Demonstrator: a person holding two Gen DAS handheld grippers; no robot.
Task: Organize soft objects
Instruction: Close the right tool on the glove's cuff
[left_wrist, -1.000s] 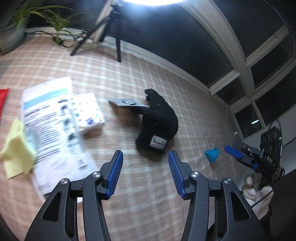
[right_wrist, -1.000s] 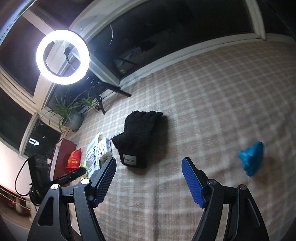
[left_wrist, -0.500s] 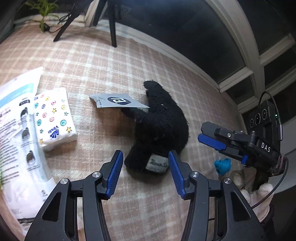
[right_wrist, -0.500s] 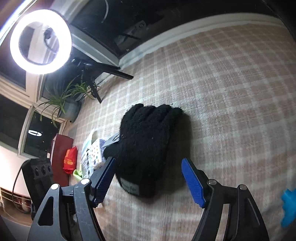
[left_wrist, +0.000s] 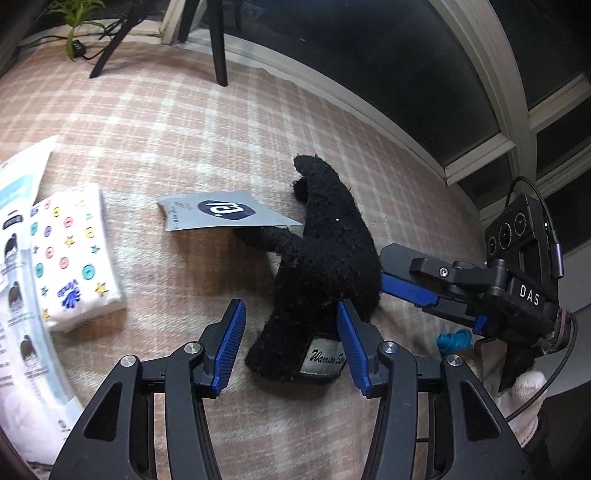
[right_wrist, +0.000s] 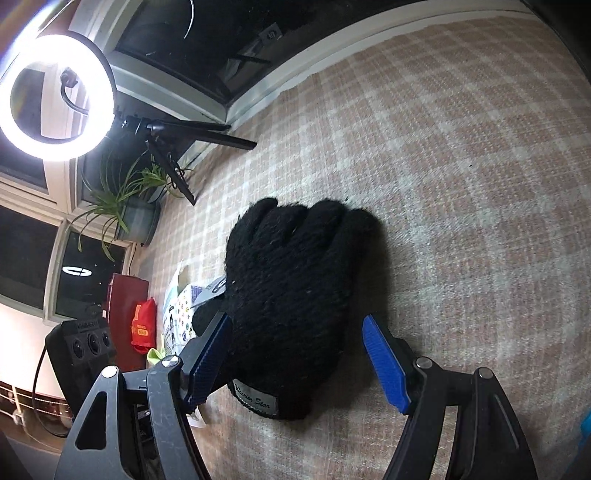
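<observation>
Black glove (left_wrist: 325, 254) lies flat on the checked surface (left_wrist: 184, 129), not yet lifted. I hold my left gripper (left_wrist: 291, 341) and right gripper (right_wrist: 295, 363) around its cuff, jaws open. Tissue pack (left_wrist: 70, 258) and blue item (left_wrist: 453, 340) remain unsorted.

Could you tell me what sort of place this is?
Probably a home sunroom or balcony: a plaid cloth lies beneath dark windows, with a potted plant and ring light nearby.
</observation>
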